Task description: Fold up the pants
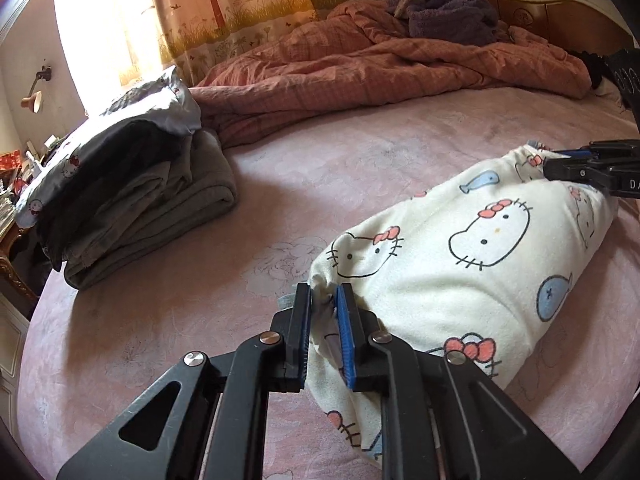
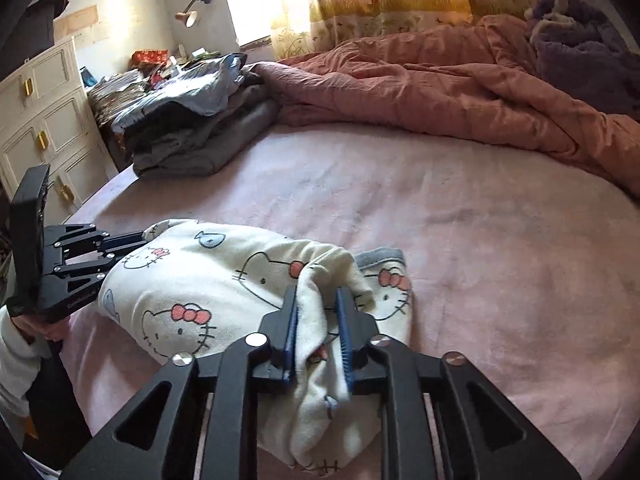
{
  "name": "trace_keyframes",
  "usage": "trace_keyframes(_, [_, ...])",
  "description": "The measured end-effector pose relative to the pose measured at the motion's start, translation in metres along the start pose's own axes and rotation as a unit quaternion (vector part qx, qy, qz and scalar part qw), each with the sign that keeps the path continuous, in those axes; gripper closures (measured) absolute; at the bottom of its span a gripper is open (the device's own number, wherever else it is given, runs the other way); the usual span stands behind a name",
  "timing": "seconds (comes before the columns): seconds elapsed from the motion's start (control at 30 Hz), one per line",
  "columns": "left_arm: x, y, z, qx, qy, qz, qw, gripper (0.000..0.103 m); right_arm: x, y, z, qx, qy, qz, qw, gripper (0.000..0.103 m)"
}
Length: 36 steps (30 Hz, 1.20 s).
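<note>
Cream fleece pants (image 1: 460, 260) with a cat-face print lie folded in a thick bundle on the pink bed sheet (image 1: 320, 184). My left gripper (image 1: 324, 292) is shut on a bunched corner at the bundle's near end. In the right wrist view the pants (image 2: 208, 280) stretch left towards the left gripper (image 2: 128, 248). A raised fold of them sits between the jaws of my right gripper (image 2: 318, 294). The jaws stand a little apart, and the fold looks loose against the right pad. The right gripper (image 1: 550, 162) shows at the bundle's far end in the left wrist view.
A stack of folded grey and dark clothes (image 2: 200, 140) sits at the bed's far left corner. A rumpled pink quilt (image 2: 440, 80) and a purple blanket (image 1: 440, 0) fill the back. A cream dresser (image 2: 44, 120) stands left of the bed. A white sleeve (image 2: 16, 360) holds the left gripper.
</note>
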State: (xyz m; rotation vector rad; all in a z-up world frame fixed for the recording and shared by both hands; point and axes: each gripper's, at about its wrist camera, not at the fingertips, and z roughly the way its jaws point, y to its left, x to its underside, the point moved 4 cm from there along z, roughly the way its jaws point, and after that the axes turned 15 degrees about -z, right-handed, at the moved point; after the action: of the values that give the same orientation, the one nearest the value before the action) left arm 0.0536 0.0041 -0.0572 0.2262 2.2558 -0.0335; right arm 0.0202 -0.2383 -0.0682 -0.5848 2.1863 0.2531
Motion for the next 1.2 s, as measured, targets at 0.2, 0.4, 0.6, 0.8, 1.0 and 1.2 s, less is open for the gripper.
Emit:
trace_keyframes(0.2, [-0.022, 0.003, -0.054, 0.035, -0.106, -0.041, 0.9929, 0.083, -0.013, 0.008, -0.043, 0.084, -0.075, -0.023, 0.993, 0.079])
trace_keyframes(0.4, [-0.039, -0.028, -0.053, 0.075, -0.114, -0.101, 0.9855, 0.080, -0.045, 0.040, -0.047, 0.036, -0.132, 0.001, 0.991, 0.079])
trace_keyframes(0.6, [-0.008, -0.038, -0.019, 0.057, -0.032, -0.120, 0.9906, 0.065, -0.036, 0.062, 0.004, -0.011, -0.030, 0.029, 0.999, 0.079])
trace_keyframes(0.8, [0.008, -0.030, -0.004, 0.029, -0.008, -0.132, 0.9907, 0.048, -0.014, 0.054, 0.009, 0.013, -0.017, 0.022, 1.000, 0.069])
trace_keyframes(1.0, [0.013, -0.015, -0.012, 0.017, -0.025, -0.149, 0.9883, 0.038, 0.004, 0.016, 0.000, 0.072, 0.009, 0.065, 0.995, 0.034])
trace_keyframes(1.2, [0.019, -0.003, -0.040, 0.011, -0.066, -0.151, 0.9863, 0.039, 0.014, 0.008, -0.022, 0.087, -0.006, 0.055, 0.995, 0.033])
